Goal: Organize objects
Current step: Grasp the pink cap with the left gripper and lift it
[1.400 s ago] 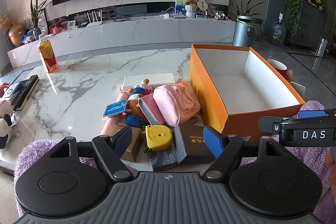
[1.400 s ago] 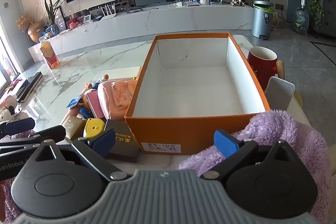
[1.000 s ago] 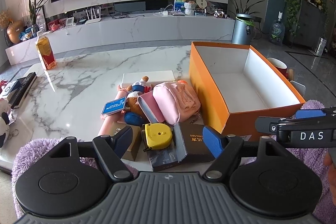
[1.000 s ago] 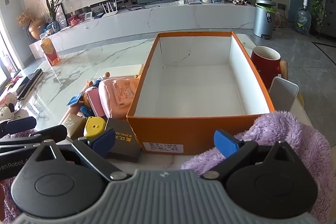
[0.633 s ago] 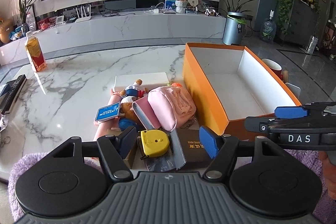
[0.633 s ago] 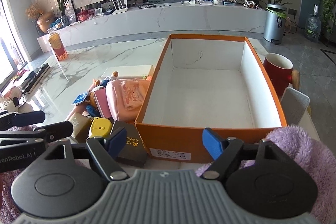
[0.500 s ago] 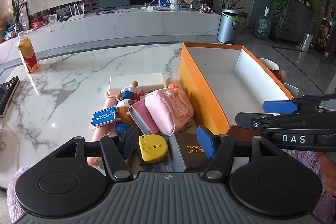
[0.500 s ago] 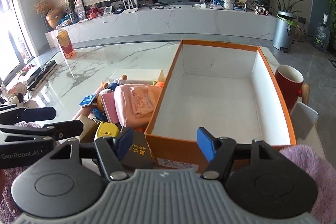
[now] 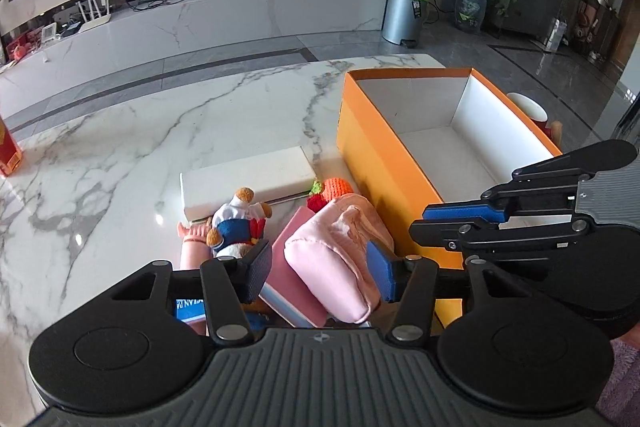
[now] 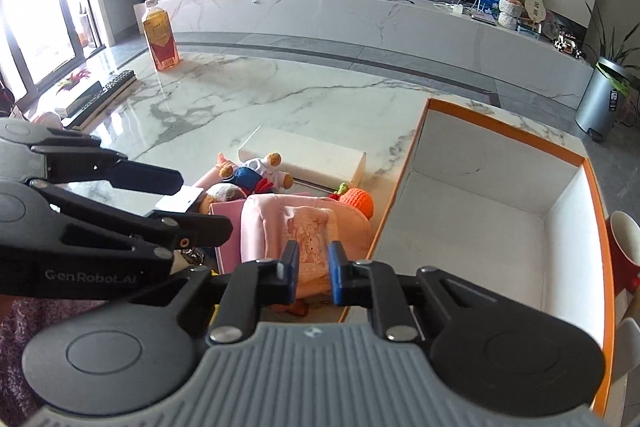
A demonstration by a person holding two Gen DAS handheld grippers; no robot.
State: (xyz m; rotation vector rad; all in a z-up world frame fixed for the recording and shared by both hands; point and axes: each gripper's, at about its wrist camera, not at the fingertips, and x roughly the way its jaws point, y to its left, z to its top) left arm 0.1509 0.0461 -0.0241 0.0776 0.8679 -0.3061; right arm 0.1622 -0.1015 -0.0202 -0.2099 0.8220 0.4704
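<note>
A pink pouch (image 9: 332, 267) lies in a pile left of an empty orange box (image 9: 380, 163). My left gripper (image 9: 320, 273) is open, its fingers on either side of the pouch's near end. My right gripper (image 10: 313, 269) has narrowed to a small gap over the pouch (image 10: 308, 227); whether it pinches the fabric is unclear. Also in the pile are a plush duck in blue (image 9: 240, 217), a knitted orange strawberry (image 9: 334, 189), a pink booklet (image 9: 288, 287) and a white flat box (image 9: 248, 183). The right gripper also shows in the left wrist view (image 9: 464, 219).
The orange box (image 10: 500, 203) stands right of the pile on the marble table (image 9: 120, 155). A red mug (image 10: 622, 239) stands right of the box. A drink bottle (image 10: 160, 39) and a keyboard (image 10: 96, 99) sit far left.
Both grippers moved forward over the pile. The right gripper swung left from the box front to the pink pouch and narrowed. The tape measure and dark boxes dropped out of view.
</note>
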